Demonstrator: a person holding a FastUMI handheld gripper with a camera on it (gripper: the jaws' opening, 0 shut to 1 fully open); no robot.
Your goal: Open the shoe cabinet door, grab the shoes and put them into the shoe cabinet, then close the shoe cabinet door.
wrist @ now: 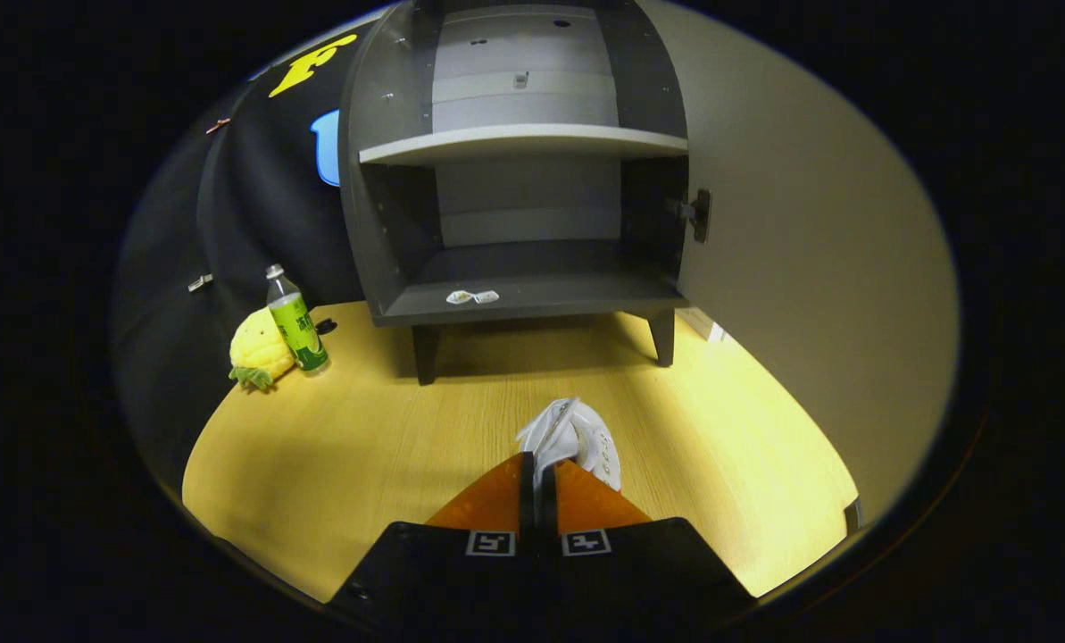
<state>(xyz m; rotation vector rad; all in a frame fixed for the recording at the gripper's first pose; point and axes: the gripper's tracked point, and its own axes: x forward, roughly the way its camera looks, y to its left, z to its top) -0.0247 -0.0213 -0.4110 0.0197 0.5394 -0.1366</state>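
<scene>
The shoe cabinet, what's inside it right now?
The cabinet is open, no shoes inside yet. Two small pale bits lie on its bottom shelf; the upper shelf's top is hidden. The gripper is shut on the white shoe.

gripper view | rides gripper [538,473] | above wooden floor [362,446] | faces open shoe cabinet [519,179], near

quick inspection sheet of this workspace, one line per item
surface: wooden floor, bare around the cabinet legs
job's things: shoe cabinet with its door swung open; lower shelf holds two small white packets; white shoe pinched at the fingers
clutter: green bottle upright beside a yellow pineapple toy, left of the cabinet
grippers: gripper shut on the white shoe, short of the cabinet
cables: nothing seen
surroundings: black cloth wall behind the bottle
</scene>
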